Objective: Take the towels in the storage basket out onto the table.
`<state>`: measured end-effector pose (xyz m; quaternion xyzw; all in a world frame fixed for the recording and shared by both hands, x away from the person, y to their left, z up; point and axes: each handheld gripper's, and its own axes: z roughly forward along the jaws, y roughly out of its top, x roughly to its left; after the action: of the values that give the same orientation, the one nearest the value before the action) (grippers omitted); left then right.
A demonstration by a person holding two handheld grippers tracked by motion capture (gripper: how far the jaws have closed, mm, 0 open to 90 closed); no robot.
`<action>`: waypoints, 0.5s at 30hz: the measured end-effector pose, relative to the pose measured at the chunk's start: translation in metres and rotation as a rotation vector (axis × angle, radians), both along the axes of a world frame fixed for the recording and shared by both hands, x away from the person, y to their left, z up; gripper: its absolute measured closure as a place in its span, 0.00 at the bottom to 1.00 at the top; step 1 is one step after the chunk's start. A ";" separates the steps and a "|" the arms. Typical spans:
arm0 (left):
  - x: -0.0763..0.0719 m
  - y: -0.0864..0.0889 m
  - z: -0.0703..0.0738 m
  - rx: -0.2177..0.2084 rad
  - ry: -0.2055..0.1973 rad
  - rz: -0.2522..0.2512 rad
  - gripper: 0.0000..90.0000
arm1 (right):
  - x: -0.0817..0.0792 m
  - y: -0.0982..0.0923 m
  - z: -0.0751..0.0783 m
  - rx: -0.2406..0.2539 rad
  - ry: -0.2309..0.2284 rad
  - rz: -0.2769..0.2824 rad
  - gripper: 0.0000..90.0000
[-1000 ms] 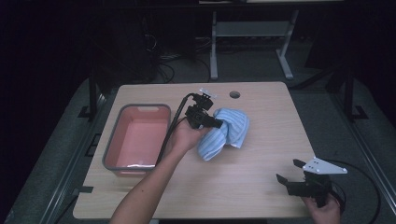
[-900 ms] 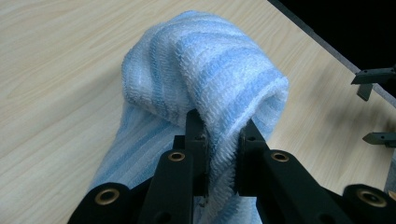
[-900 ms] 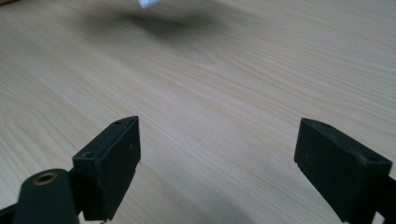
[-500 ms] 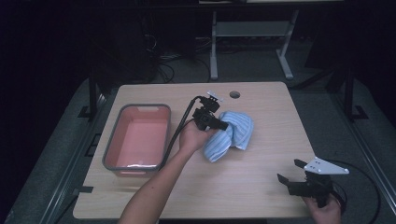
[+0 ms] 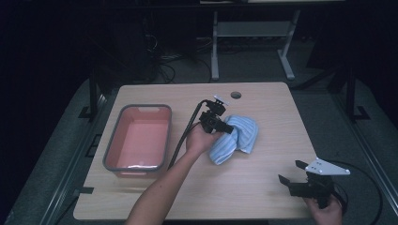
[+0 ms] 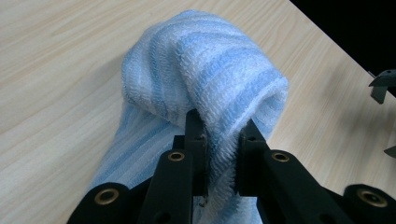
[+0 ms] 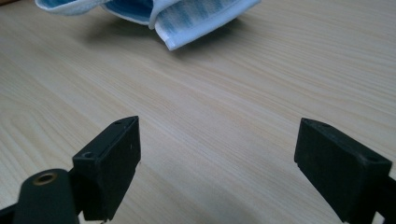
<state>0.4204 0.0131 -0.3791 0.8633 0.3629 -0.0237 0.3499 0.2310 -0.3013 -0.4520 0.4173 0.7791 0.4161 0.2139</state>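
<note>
A soft blue-and-white striped terry towel (image 5: 237, 138) lies bunched near the middle of the light wooden table (image 5: 263, 197), at about 3 o'clock from the grey-rimmed pink plastic tub (image 5: 139, 137) and well apart from it. The left gripper (image 6: 219, 154) has its black jaws pinched tight on a thick fold of the cloth, the pile squeezed between the pads, while the rest of the towel rests on the tabletop beyond them. The right gripper (image 5: 293, 174) sits near the table's 5 o'clock corner with jaws spread wide and nothing between them; the towel's hem shows toward 12 o'clock in the right gripper view.

The towel looks light, limp and grippy rather than slick, and nothing about it is fragile. It will likely sag and unroll when lifted, so a doubled fold or a hemmed corner gives the surest hold; a single layer may slip free.
</note>
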 end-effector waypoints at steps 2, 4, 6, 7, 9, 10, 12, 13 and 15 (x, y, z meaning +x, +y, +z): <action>0.000 -0.002 -0.002 -0.006 0.003 -0.001 0.88 | 0.000 0.000 0.000 -0.002 -0.001 0.000 0.16; 0.001 -0.003 -0.003 -0.005 0.005 0.001 0.88 | 0.000 0.000 0.000 0.000 0.001 -0.001 0.16; 0.001 -0.004 -0.004 -0.005 0.009 0.000 0.87 | 0.000 0.000 0.000 0.001 0.001 -0.003 0.16; 0.001 -0.005 -0.005 0.003 0.006 -0.002 0.87 | 0.000 -0.001 0.000 0.002 0.001 -0.003 0.16; 0.002 -0.007 -0.008 0.007 0.010 -0.007 0.87 | 0.000 -0.001 0.000 0.000 -0.002 -0.003 0.16; 0.002 -0.007 -0.010 0.003 0.013 0.000 0.86 | 0.000 0.000 0.000 -0.002 -0.001 -0.002 0.16; 0.002 -0.010 -0.013 0.010 0.013 -0.004 0.85 | 0.000 0.000 0.000 -0.003 0.002 -0.003 0.16; 0.002 -0.011 -0.015 0.017 0.013 -0.006 0.85 | 0.000 0.000 0.000 -0.003 0.000 -0.002 0.16; 0.002 -0.013 -0.017 0.013 0.020 -0.009 0.84 | 0.000 0.000 0.000 0.000 0.002 -0.003 0.16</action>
<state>0.4227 0.0002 -0.3961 0.8669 0.3626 -0.0315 0.3406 0.2310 -0.3018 -0.4524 0.4191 0.7787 0.4151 0.2138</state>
